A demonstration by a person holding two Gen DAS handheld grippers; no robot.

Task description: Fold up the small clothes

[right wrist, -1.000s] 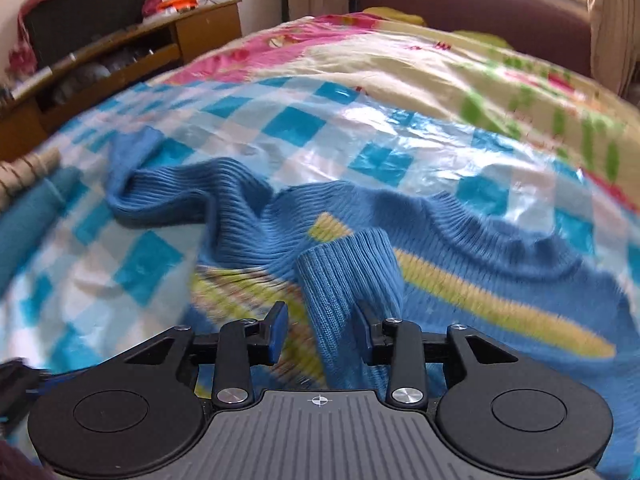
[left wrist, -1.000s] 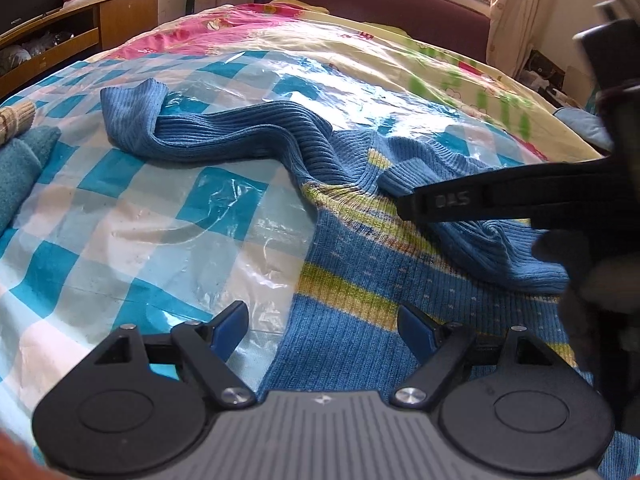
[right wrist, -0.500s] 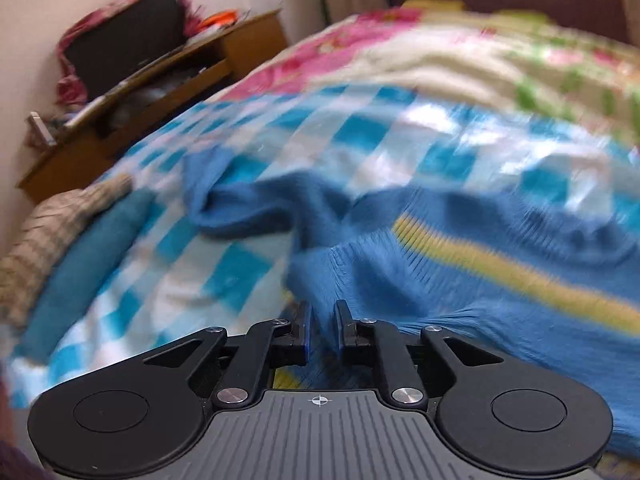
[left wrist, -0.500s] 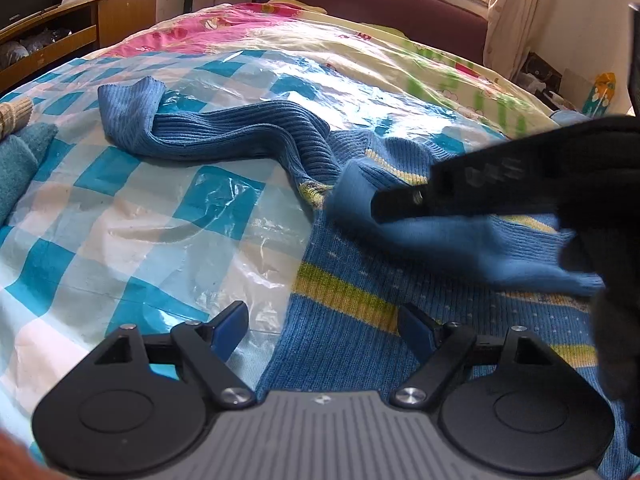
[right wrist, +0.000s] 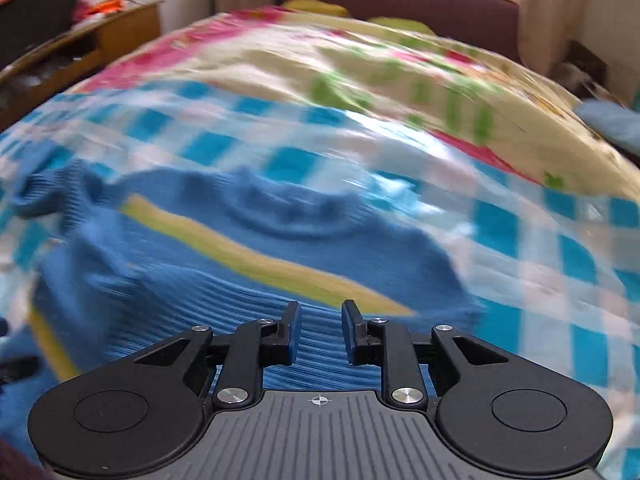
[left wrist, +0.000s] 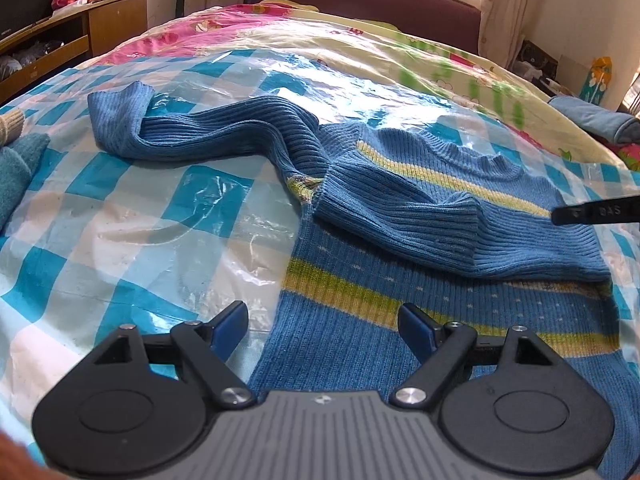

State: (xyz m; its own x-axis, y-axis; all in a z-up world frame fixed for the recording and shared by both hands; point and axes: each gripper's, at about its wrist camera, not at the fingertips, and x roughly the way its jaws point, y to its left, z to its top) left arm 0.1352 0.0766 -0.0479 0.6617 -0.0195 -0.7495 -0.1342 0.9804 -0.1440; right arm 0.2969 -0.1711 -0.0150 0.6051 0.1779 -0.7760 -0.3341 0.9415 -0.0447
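Note:
A small blue knit sweater (left wrist: 400, 280) with yellow-green stripes lies on the plastic-covered bed. Its right sleeve (left wrist: 420, 220) is folded across the chest. Its left sleeve (left wrist: 208, 136) stretches out to the left. My left gripper (left wrist: 322, 324) is open and empty, low over the sweater's left hem edge. My right gripper (right wrist: 318, 332) is open and empty above the sweater (right wrist: 248, 248) near the folded sleeve; that view is blurred. Its tip shows in the left wrist view (left wrist: 596, 214) at the right edge.
A blue-and-white checked cloth under clear plastic (left wrist: 120, 232) covers the bed (left wrist: 360, 56). A teal folded cloth (left wrist: 16, 168) lies at the left edge. A wooden cabinet (left wrist: 80, 36) stands at the back left. A light blue garment (left wrist: 592, 116) lies at the far right.
My right gripper carried the right sleeve across the chest, let it go and opened, then swung back to the right. My left gripper has not moved.

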